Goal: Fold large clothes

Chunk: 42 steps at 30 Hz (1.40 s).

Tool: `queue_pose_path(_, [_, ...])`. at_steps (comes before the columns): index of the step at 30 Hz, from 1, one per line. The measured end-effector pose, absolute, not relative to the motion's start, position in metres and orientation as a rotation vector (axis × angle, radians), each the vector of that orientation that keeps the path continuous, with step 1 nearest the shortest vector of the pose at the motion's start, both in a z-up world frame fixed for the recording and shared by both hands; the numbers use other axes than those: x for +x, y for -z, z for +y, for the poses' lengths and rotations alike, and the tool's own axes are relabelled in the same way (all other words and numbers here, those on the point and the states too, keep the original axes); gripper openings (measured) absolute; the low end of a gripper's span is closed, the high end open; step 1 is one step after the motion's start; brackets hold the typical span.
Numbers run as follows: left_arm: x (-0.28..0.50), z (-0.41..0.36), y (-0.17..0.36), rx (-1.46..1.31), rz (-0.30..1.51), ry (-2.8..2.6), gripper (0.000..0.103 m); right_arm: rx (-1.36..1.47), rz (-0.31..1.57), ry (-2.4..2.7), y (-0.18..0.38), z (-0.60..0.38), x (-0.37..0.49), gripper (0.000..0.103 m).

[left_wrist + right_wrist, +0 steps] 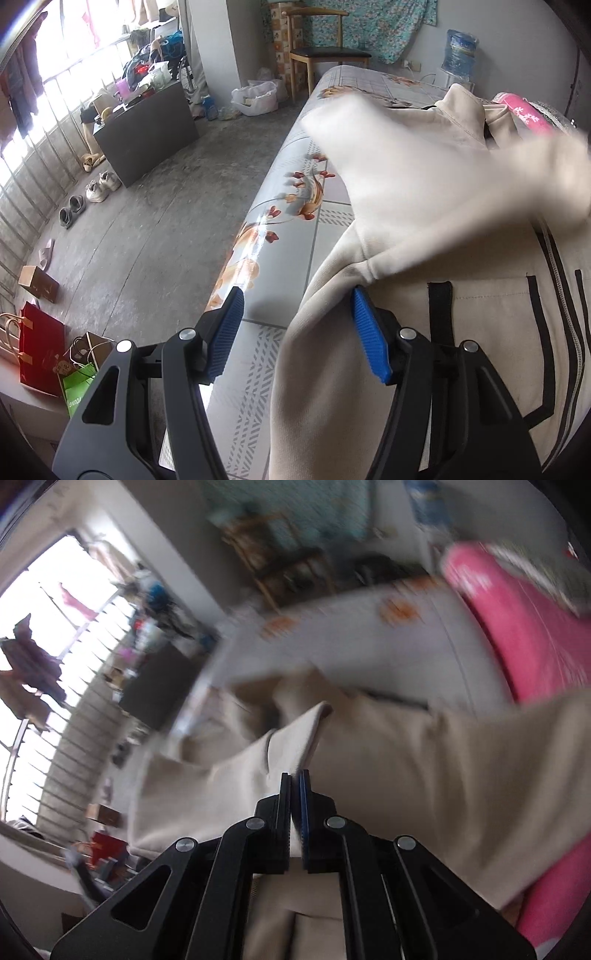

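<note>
While your left gripper [295, 328] sits with its jaws spread wide and nothing between them, its right blue pad [369, 332] just touches the edge of the cream jacket [424, 332], which lies on the bed [325, 221] with black stripes and a zipper showing at the right. Only your left wrist view is sharp: it shows the floral sheet, a blurred cream sleeve [406, 155] raised across the far part of the garment, and a pink pillow [524, 114] at the far right. Left of the bed you have bare floor, a dark cabinet [147, 129] piled with clutter, shoes [88, 195] along the window grille, gift bags [40, 347] at the near left, and a wooden chair [325, 51] and water bottle [460, 51] far off.

Your right wrist view is heavily blurred. It alone shows your right gripper [294, 797] with jaws pinched narrow on a fold of the cream jacket [406, 768], fabric standing up between the pads, and the pink pillow [517, 635] at the right.
</note>
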<state>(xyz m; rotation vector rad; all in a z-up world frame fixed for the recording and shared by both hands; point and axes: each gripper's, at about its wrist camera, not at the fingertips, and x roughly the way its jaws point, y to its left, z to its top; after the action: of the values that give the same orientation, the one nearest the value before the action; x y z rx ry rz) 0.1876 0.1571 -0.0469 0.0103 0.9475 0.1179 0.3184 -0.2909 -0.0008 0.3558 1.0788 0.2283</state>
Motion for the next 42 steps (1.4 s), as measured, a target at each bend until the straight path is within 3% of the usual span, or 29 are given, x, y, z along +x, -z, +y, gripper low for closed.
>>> queue_pose_path(3, [0.188,0.160,0.046,0.003,0.953,-0.127,0.058,0.356,1.119,-0.187,0.035,-0.310,0.314,0.005])
queue_pose_path(10, [0.192,0.156,0.045,0.018,0.962,-0.148,0.058,0.374,1.025,-0.224,0.004,-0.316,0.301,0.005])
queue_pose_path(16, [0.191,0.154,0.047,0.021,0.960,-0.150,0.058,0.335,1.135,-0.150,0.041,-0.314,0.303,0.005])
queue_pose_path(25, [0.190,0.156,0.046,0.024,0.951,-0.109,0.058,0.205,1.116,-0.089,0.039,-0.299,0.300,0.005])
queue_pose_path(27, [0.186,0.157,0.040,0.021,0.949,-0.088,0.058,0.172,1.117,-0.060,0.038,-0.300,0.300,0.011])
queue_pose_path(35, [0.172,0.142,-0.026,0.077,0.863,0.018,0.060,0.038,1.022,-0.144,-0.004,-0.263,0.288,0.016])
queue_pose_path(38, [0.194,0.123,-0.036,0.045,0.875,0.064,0.060,-0.049,1.066,-0.201,0.019,-0.235,0.300,0.027])
queue_pose_path(40, [0.211,0.105,-0.035,0.035,0.901,0.092,0.060,-0.090,1.098,-0.186,0.034,-0.231,0.306,0.028])
queue_pose_path(42, [0.227,0.088,-0.030,0.022,0.945,0.109,0.065,-0.069,1.087,-0.175,0.036,-0.239,0.303,0.039])
